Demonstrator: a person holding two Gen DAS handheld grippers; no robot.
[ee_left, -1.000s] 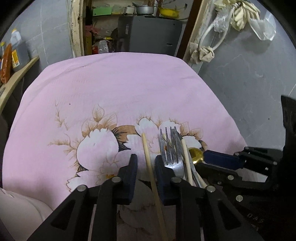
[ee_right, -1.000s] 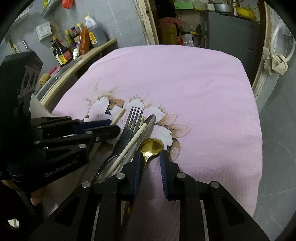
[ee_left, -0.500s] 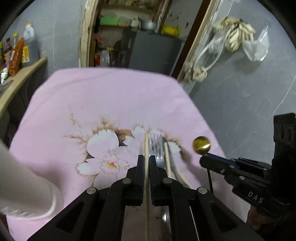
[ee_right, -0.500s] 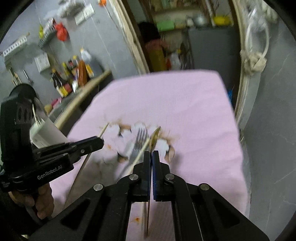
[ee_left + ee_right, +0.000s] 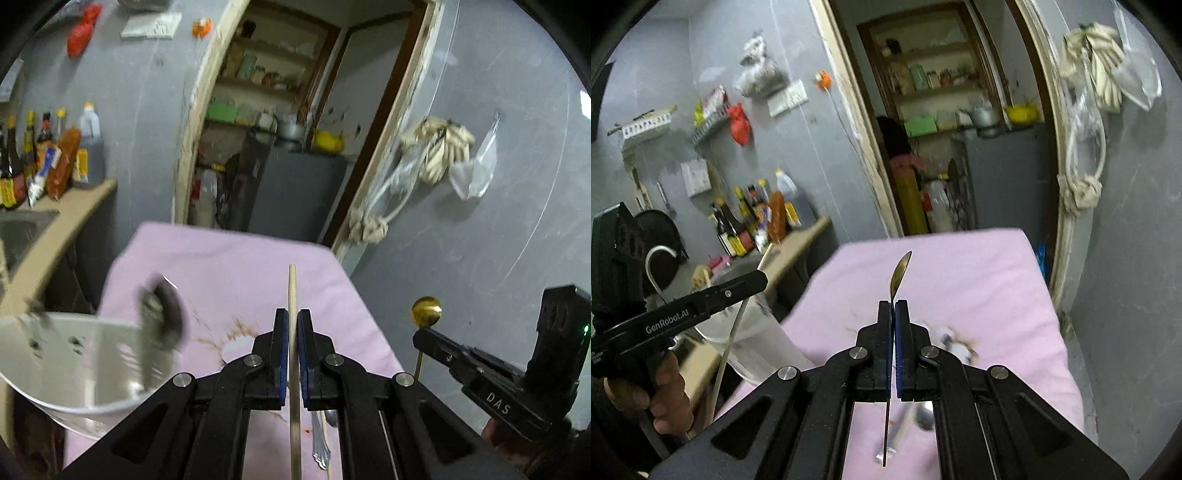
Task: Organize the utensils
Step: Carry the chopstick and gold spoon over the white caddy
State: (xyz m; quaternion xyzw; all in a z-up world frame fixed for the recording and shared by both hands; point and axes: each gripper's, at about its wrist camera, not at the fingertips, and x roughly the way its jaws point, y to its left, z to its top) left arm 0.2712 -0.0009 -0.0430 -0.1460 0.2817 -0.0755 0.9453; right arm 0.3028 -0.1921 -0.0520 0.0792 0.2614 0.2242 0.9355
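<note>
My left claw (image 5: 291, 354) clamped on chopstick (image 5: 292, 295), my right claw (image 5: 894, 345) clamped on gold spoon (image 5: 899, 273); both lifted above pink-clothed worktop (image 5: 236, 266). Holder (image 5: 74, 354) at left edge (blurred). Judge: tip handles down, lower slowly, release inside rim.

Motion blurs the white holder (image 5: 74, 369) and the dark utensils (image 5: 162, 321) in it, while the chopstick (image 5: 294, 406) runs off the lower edge of the left wrist view.
</note>
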